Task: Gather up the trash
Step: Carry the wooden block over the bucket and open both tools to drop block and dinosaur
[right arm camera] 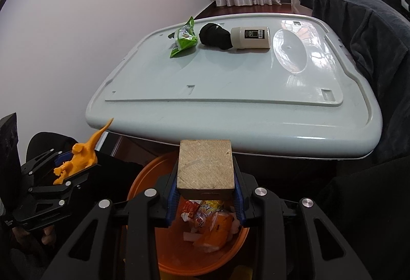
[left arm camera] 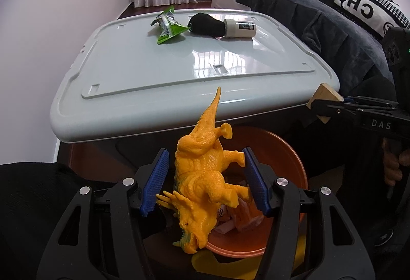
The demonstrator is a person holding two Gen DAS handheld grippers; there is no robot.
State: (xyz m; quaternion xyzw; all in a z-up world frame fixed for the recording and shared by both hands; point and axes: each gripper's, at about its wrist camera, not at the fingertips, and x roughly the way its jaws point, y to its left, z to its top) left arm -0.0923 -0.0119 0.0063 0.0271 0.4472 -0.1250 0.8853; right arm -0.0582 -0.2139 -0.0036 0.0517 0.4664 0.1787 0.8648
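Observation:
My left gripper [left arm camera: 206, 182] is shut on a yellow toy dinosaur [left arm camera: 202, 169], holding it head down over the orange bin [left arm camera: 294, 167]. The right wrist view shows that dinosaur [right arm camera: 79, 159] at the far left. My right gripper [right arm camera: 206, 192] is shut on a square wooden block [right arm camera: 206, 164] above the same bin [right arm camera: 143, 177], which holds crumpled snack wrappers [right arm camera: 207, 223]. On the grey lid [left arm camera: 179, 69] beyond lie a green wrapper [left arm camera: 167, 28], a black cloth bundle [left arm camera: 205, 25] and a white jar [left arm camera: 239, 28] on its side.
The grey lid's front edge [right arm camera: 230, 136] overhangs the bin. A clear plastic disc [right arm camera: 289, 51] lies on the lid's right side. A dark blanket [left arm camera: 307, 10] is heaped along the right. The wall is on the left, curtains behind. A yellow object [left arm camera: 215, 264] lies under the bin.

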